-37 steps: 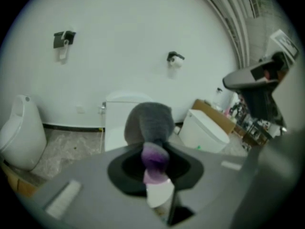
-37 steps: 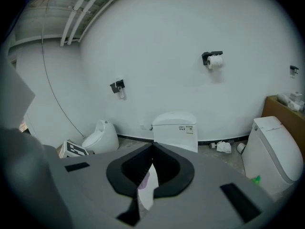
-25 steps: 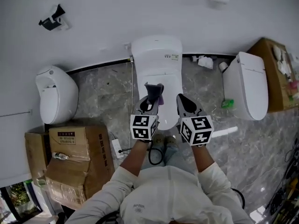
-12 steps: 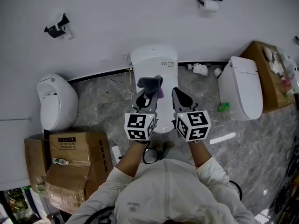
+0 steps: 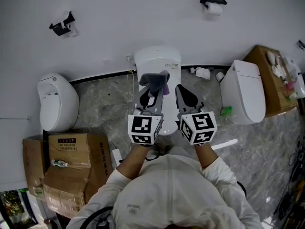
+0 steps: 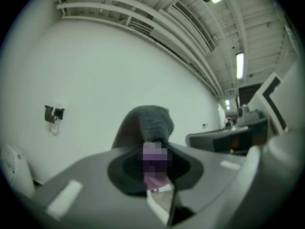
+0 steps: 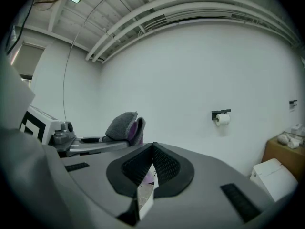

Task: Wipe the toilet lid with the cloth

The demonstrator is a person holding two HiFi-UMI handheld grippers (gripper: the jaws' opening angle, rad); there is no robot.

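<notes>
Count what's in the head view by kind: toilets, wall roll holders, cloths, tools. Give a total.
Toilets: 3
Wall roll holders: 2
Cloth: 1
Tools: 2
Total: 8

Mid toilet [image 5: 157, 58] clear; boxes [image 5: 71, 151] L, 2nd toilet [image 5: 248, 92] R.

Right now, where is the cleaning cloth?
In the head view the grey and purple cloth sits centre-left, pinched in the left gripper, in front of the middle white toilet and just left of the right gripper.
</notes>
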